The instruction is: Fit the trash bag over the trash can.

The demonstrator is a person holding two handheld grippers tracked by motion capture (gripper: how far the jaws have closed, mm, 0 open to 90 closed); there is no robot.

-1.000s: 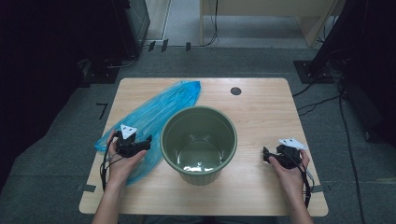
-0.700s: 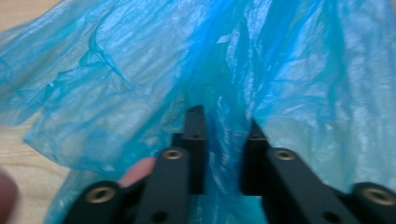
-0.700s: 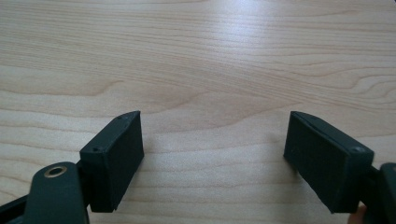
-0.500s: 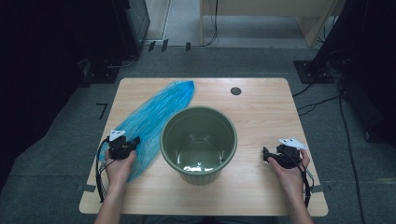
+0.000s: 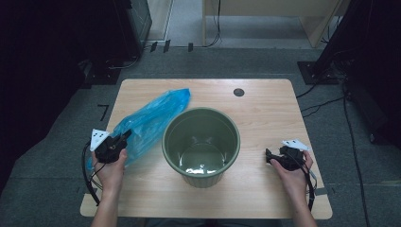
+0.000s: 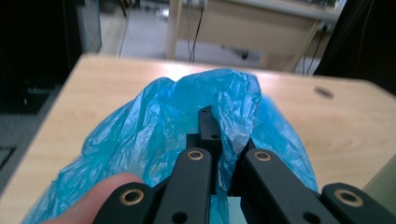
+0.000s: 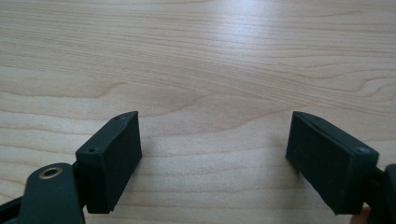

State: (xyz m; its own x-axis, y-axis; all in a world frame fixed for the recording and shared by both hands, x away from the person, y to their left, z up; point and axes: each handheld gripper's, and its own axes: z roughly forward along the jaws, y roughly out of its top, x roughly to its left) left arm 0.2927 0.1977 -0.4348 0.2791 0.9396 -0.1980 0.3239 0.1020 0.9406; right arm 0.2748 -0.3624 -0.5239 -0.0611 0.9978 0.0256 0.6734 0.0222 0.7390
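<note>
A crumpled blue plastic bag (image 5: 151,120) lies slantwise on the left half of the wooden table (image 5: 265,113); it also bulges ahead in the left gripper view (image 6: 154,126). My left gripper (image 5: 124,137) is at the bag's near end, shut on a fold of the blue film (image 6: 219,140), which wraps over one jaw. A round green bucket (image 5: 201,142) stands upright in the middle, its mouth up. My right gripper (image 5: 268,156) rests low on the table to the right of the bucket, open, with bare wood between its pads (image 7: 215,154).
A round cable hole (image 5: 239,92) sits in the table's far right part. Dark equipment and cables stand on the grey floor around the table. The bucket's side edges in at the right of the left gripper view (image 6: 383,182).
My left hand has shifted left with the bag's near end, which has drawn in from the table's left edge and bunched up. The right hand has stayed where it was.
</note>
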